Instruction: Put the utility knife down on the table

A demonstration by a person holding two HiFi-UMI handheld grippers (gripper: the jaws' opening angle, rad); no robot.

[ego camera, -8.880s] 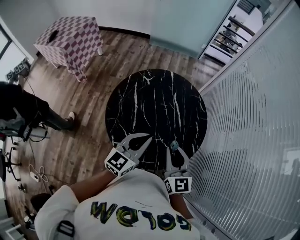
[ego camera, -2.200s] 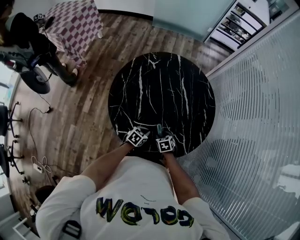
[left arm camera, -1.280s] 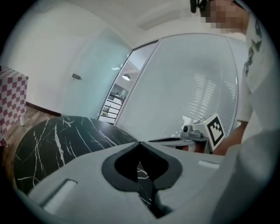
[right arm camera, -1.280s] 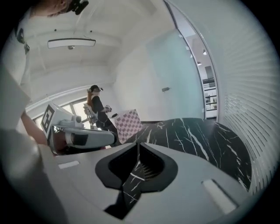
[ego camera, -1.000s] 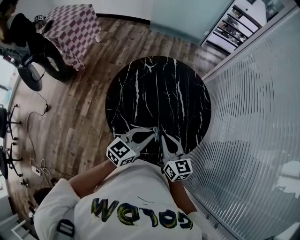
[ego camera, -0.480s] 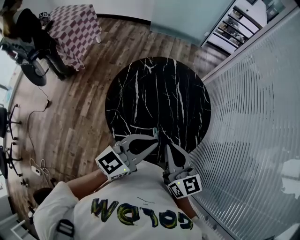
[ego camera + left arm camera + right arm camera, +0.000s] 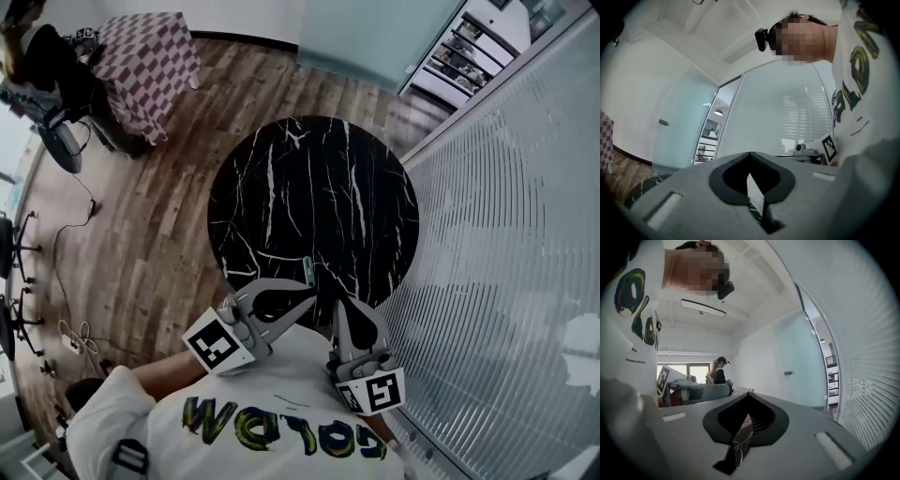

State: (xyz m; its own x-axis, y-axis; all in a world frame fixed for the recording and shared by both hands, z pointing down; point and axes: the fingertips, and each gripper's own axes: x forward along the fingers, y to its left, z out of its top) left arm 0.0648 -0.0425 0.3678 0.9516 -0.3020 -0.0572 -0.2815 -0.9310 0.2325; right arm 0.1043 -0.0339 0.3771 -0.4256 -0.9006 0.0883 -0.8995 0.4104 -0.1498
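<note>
The utility knife (image 7: 307, 269), small and teal-grey, lies alone on the round black marble table (image 7: 314, 202), near its front edge. My left gripper (image 7: 312, 301) is raised off the table close to my chest, jaws shut and empty. My right gripper (image 7: 340, 302) hangs beside it, also shut with nothing in it. In the left gripper view the left gripper (image 7: 754, 197) shows only a thin slit between its jaws. The right gripper view shows the right gripper (image 7: 743, 441) closed the same way. Both point level across the room, away from the knife.
A glass partition with blinds (image 7: 506, 244) runs along the right. On the wooden floor at the back left stand a checkered table (image 7: 150, 66) and a seated person (image 7: 47, 66). Cables (image 7: 70, 342) lie at the left. Shelves (image 7: 459, 56) show behind the glass.
Both grippers have risen from the table's front edge and drawn back toward my chest. The knife stays on the table where it lay.
</note>
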